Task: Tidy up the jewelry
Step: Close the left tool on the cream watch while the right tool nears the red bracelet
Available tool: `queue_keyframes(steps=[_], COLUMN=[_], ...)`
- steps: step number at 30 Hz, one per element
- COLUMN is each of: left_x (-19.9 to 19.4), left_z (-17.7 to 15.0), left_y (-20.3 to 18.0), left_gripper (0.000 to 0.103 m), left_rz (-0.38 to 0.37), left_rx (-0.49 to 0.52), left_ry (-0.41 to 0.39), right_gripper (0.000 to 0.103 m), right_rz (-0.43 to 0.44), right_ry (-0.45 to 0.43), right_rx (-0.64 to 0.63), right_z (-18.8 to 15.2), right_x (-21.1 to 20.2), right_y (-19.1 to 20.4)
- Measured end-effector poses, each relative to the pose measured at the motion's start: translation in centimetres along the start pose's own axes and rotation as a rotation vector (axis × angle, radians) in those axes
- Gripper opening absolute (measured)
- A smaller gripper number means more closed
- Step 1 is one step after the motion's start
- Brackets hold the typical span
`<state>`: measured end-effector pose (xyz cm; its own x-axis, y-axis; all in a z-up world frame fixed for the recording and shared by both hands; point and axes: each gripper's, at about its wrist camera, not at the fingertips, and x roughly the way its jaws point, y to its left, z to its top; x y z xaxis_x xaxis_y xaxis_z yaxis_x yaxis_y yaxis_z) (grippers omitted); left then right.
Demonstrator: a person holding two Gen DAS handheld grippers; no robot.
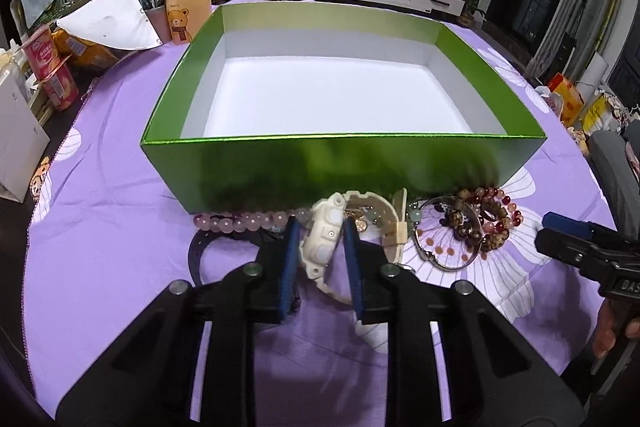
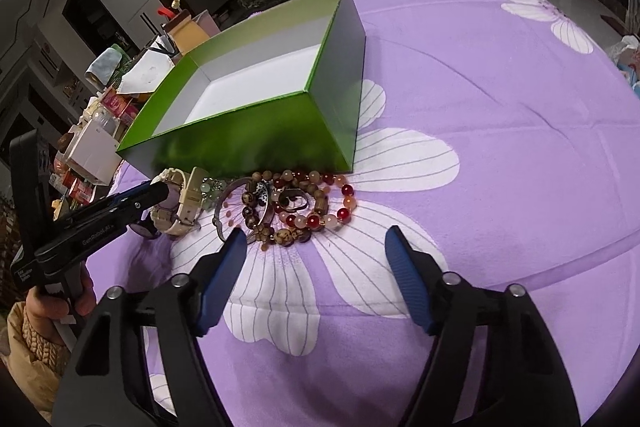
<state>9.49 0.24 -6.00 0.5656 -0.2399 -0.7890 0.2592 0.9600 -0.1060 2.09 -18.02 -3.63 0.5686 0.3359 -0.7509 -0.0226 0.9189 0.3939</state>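
My left fingers (image 1: 320, 227) close on the cream wristwatch (image 1: 326, 241) before the green box (image 1: 344, 163), while my right fingers (image 2: 312, 239) stand open near the beaded bracelets (image 2: 304, 211).

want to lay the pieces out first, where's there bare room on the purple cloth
Free: the purple flowered cloth right of the green cardboard box, and the box's white floor. Crowded: the strip along the box's near wall, with the cream plastic watch, pink bead strand and mixed bead bracelets.

Green box (image 1: 248, 163), cream watch (image 1: 324, 235), purple white-flowered cloth (image 2: 500, 107)
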Motion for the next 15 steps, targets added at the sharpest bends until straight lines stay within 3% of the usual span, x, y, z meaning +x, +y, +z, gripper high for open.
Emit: queue_keyframes(steps=[8, 14, 15], left_x=[-2.3, -3.4, -3.4], left_z=[0.1, 0.4, 0.3], left_y=[0.3, 0.0, 0.0], left_gripper=[0.016, 0.013, 0.008], left_rz=[-0.079, -0.101, -0.104], left_rx=[-0.067, -0.07, -0.071], left_ry=[-0.049, -0.075, -0.074], right_gripper=[0.059, 0.055, 0.054], right_rz=[0.006, 0.005, 0.006], right_ry=[-0.005, 0.021, 0.022], right_rx=[-0.072, -0.024, -0.019], right_z=[0.2, 0.2, 0.2], right_x=[0.0, 0.9, 0.9], right_y=[1.0, -0.2, -0.2])
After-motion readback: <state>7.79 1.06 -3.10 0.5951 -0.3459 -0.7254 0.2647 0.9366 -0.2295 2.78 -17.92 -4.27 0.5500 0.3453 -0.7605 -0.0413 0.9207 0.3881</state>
